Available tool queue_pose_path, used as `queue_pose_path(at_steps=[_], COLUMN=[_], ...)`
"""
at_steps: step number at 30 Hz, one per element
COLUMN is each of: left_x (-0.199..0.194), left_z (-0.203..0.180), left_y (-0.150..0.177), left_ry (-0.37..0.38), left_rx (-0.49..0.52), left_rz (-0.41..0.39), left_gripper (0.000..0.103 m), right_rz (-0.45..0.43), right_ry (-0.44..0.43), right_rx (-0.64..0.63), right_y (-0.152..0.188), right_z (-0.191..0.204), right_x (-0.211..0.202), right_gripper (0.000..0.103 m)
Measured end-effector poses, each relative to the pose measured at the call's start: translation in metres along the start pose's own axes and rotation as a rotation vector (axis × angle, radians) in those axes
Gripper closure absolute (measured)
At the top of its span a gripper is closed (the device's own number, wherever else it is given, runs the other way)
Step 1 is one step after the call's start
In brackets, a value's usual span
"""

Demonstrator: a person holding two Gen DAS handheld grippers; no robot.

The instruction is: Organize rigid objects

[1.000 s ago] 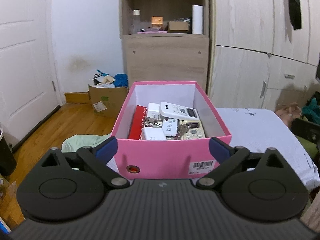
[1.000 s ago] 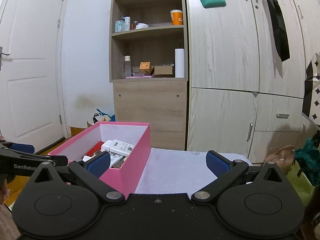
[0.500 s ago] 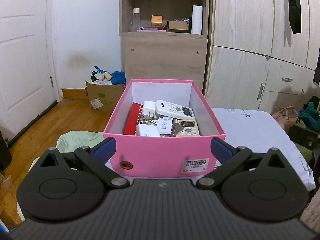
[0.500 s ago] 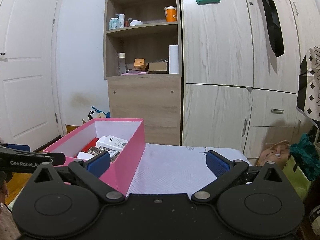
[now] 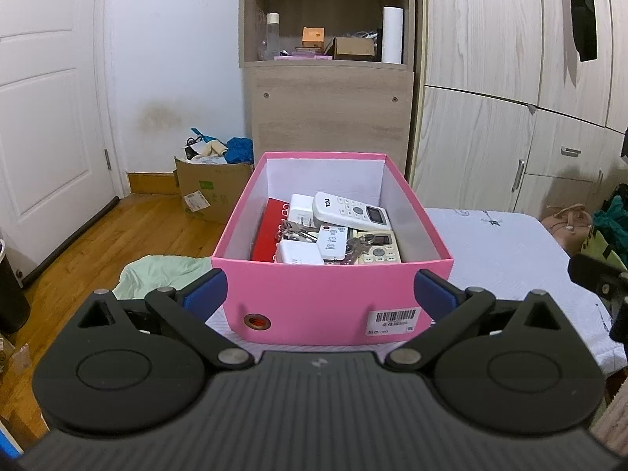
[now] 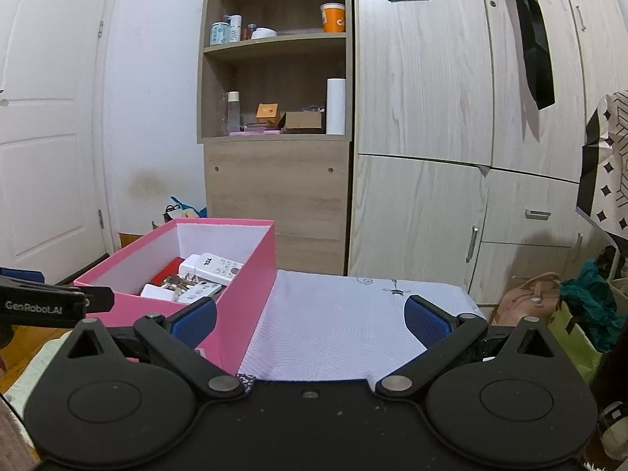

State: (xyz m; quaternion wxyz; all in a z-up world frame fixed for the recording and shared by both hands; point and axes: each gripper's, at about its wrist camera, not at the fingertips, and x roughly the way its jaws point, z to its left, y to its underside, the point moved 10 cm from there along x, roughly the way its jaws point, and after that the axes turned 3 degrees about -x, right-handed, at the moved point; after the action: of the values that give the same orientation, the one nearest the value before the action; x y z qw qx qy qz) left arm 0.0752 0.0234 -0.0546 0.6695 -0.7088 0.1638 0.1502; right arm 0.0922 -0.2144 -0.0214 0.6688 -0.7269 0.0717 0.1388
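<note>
Left wrist view: the left gripper point(image 5: 318, 294) is spread wide and holds nothing, its blue pads point(image 5: 206, 292) flanking the near wall of the pink box point(image 5: 322, 302). The box sits on the white bed point(image 5: 498, 251), and from here we look straight down into it: a white remote point(image 5: 351, 210) on top, a red notebook point(image 5: 266, 231) along the left wall, white chargers point(image 5: 300, 253), a bunch of keys point(image 5: 355, 245) and a beige remote point(image 5: 378, 249) all packed together. A barcode sticker point(image 5: 392, 318) marks the near wall. To the left, a green cloth point(image 5: 157, 272) lies on the wooden floor point(image 5: 98, 235), with a cardboard box point(image 5: 212, 192) near the wall.

Right wrist view: the right gripper point(image 6: 310, 322) is wide too, and empty, over bare bedding. The pink box stands off to the left, its side wall hiding most of the contents. Only here do we see the upper shelf point(image 6: 274, 39) with an orange cup point(image 6: 333, 17), and the left gripper's arm poking in at the left edge.
</note>
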Motion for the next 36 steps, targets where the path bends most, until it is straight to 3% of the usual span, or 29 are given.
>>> queue_pose_path(at_steps=[36], left_x=[0.0010], left_z=[-0.0012], left_y=[0.0098], left_ry=[-0.050], left_rx=[0.046], left_rz=[0.022], left_gripper=[0.000], right_rz=[0.032], right_ry=[0.028], right_rx=[0.030], right_y=[0.0069], right_z=[-0.0019], right_x=[0.0064], right_gripper=[0.000])
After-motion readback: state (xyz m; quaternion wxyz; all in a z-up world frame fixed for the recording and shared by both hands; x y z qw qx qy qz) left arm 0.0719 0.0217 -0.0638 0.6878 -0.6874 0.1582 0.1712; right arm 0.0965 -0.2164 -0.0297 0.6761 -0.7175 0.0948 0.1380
